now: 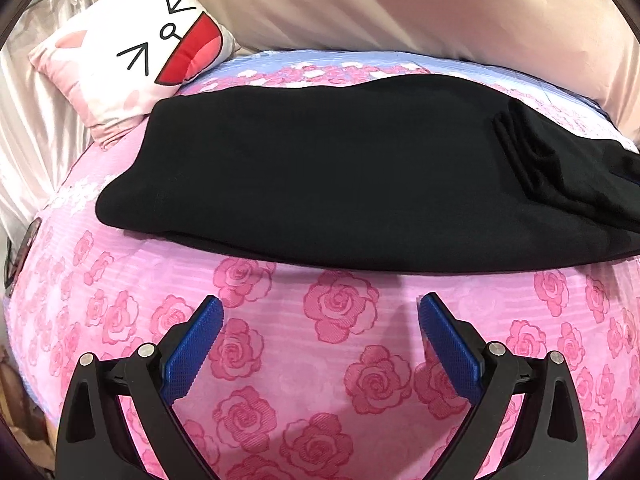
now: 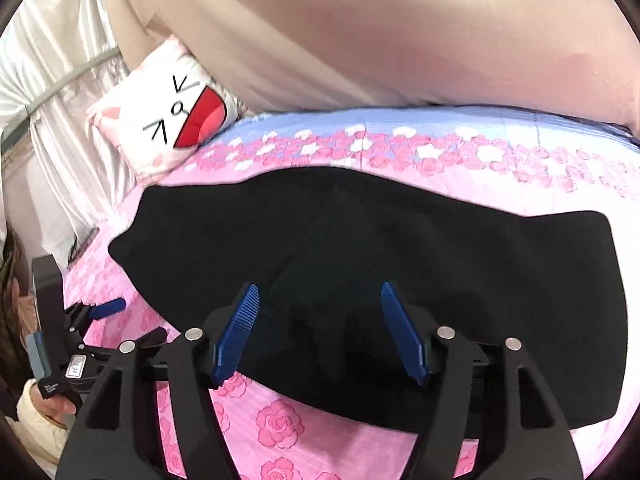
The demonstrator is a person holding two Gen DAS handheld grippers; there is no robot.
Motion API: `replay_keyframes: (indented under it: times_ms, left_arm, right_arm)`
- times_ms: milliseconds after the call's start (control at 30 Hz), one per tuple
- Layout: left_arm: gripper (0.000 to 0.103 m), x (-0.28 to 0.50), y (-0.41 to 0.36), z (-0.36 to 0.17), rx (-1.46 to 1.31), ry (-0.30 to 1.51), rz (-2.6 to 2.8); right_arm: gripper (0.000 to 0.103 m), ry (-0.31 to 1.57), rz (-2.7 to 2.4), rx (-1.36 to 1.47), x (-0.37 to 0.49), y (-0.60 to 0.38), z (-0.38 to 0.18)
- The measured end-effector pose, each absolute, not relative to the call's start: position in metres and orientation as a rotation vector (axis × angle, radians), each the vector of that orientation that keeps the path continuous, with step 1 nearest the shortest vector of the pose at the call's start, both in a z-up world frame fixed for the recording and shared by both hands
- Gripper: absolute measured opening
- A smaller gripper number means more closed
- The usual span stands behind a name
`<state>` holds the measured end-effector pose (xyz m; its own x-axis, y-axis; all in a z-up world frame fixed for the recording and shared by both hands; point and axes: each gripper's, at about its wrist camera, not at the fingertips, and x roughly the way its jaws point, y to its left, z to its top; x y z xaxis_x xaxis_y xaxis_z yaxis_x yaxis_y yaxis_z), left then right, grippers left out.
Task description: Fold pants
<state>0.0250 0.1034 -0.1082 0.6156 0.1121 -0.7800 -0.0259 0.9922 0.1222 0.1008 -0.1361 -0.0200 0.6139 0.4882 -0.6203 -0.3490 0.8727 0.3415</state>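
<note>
Black pants (image 1: 328,184) lie folded across a bed with a pink rose sheet (image 1: 340,320); a bunched fold shows near their right end. My left gripper (image 1: 320,308) is open above the sheet, short of the pants' near edge, nothing between its blue pads (image 1: 448,340). In the right wrist view the pants (image 2: 400,256) spread as a wide flat band. My right gripper (image 2: 319,294) hovers open over their near edge, its blue pads (image 2: 402,336) apart and gripping nothing. The left gripper (image 2: 108,312) also appears at the left edge, held by a hand.
A white and pink cat-face pillow (image 1: 132,60) rests at the bed's far left corner. A beige quilt (image 1: 400,8) is heaped along the far side. Pale satin curtains (image 2: 60,80) hang at the left. A dark device (image 1: 20,256) lies at the bed's left edge.
</note>
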Motion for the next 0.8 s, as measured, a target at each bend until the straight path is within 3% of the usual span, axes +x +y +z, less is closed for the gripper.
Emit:
replay_keyframes:
  times_ms: [100, 167, 267, 433, 467, 500, 533, 567, 600, 633, 700, 800]
  left_arm:
    - [0.097, 0.023, 0.104, -0.106, 0.107, 0.900, 0.081]
    - [0.097, 0.021, 0.108, -0.104, 0.103, 0.897, 0.086]
    - [0.097, 0.018, 0.118, -0.102, 0.097, 0.894, 0.110]
    - [0.097, 0.017, 0.144, -0.100, 0.070, 0.894, 0.168]
    - [0.097, 0.017, 0.149, -0.100, 0.061, 0.896, 0.177]
    - [0.097, 0.018, 0.153, -0.100, 0.051, 0.897, 0.179]
    - [0.097, 0.018, 0.154, -0.100, 0.045, 0.898, 0.180]
    - [0.097, 0.018, 0.155, -0.101, 0.041, 0.898, 0.181]
    - [0.097, 0.018, 0.154, -0.102, 0.039, 0.899, 0.179]
    - [0.097, 0.019, 0.154, -0.104, 0.039, 0.904, 0.174]
    - [0.097, 0.020, 0.151, -0.106, 0.047, 0.906, 0.169]
    - [0.097, 0.019, 0.151, -0.106, 0.047, 0.901, 0.164]
  right_arm:
    - [0.062, 0.776, 0.508, 0.143, 0.110, -0.109, -0.024]
    - [0.045, 0.811, 0.554, 0.111, 0.122, -0.084, -0.033]
    - [0.046, 0.827, 0.543, 0.029, 0.125, -0.062, -0.050]
    - [0.047, 0.787, 0.513, -0.076, 0.118, -0.051, -0.030]
    - [0.052, 0.771, 0.509, -0.081, 0.117, -0.052, -0.026]
    - [0.069, 0.753, 0.506, -0.098, 0.115, -0.052, -0.023]
    - [0.078, 0.747, 0.505, -0.121, 0.116, -0.049, -0.023]
    - [0.077, 0.760, 0.505, -0.157, 0.117, -0.044, -0.028]
    - [0.072, 0.776, 0.506, -0.177, 0.120, -0.041, -0.031]
    - [0.055, 0.798, 0.502, -0.192, 0.124, -0.039, -0.037]
    - [0.047, 0.808, 0.470, -0.169, 0.130, -0.043, -0.045]
    - [0.022, 0.841, 0.459, 0.000, 0.142, -0.067, -0.043]
